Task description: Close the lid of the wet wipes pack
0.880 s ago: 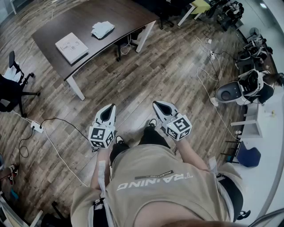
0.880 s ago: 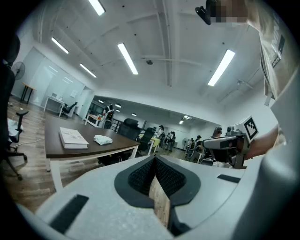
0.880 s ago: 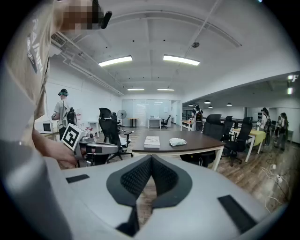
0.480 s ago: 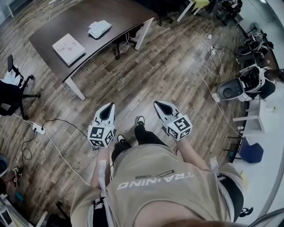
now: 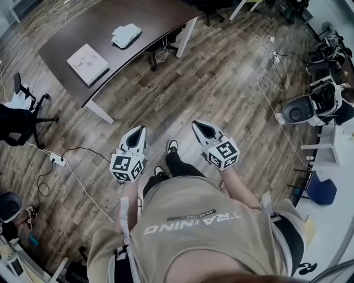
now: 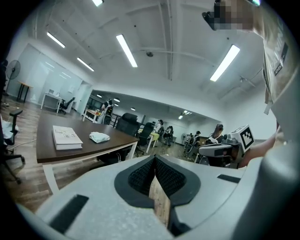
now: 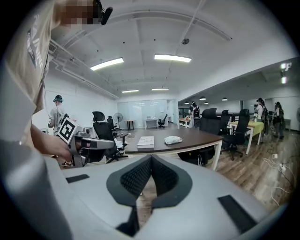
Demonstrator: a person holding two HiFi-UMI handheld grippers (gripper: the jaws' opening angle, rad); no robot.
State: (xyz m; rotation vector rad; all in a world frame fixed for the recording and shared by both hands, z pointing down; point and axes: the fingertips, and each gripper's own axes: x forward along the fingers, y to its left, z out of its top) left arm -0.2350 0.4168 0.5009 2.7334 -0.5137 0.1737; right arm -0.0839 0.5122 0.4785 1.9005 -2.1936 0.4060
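Observation:
The wet wipes pack (image 5: 126, 35) lies on the far part of a dark wooden table (image 5: 138, 16), well ahead of both grippers; it also shows as a pale bundle in the left gripper view (image 6: 99, 137) and the right gripper view (image 7: 173, 139). Its lid is too small to make out. My left gripper (image 5: 137, 132) and right gripper (image 5: 200, 126) are held side by side over the wooden floor in front of the person's body. Both are shut with nothing between the pads, as the left gripper (image 6: 154, 159) and right gripper (image 7: 151, 159) show in their own views.
A white flat box (image 5: 88, 63) lies on the table's near end. A black office chair (image 5: 22, 116) stands at the left. A power strip with cables (image 5: 57, 161) lies on the floor at the left, more cables (image 5: 271, 83) at the right. Other people sit in the background.
The person has stepped forward, the feet have shifted, and the table has slid a little in the head view. Both grippers keep the same shut stance in front of the body.

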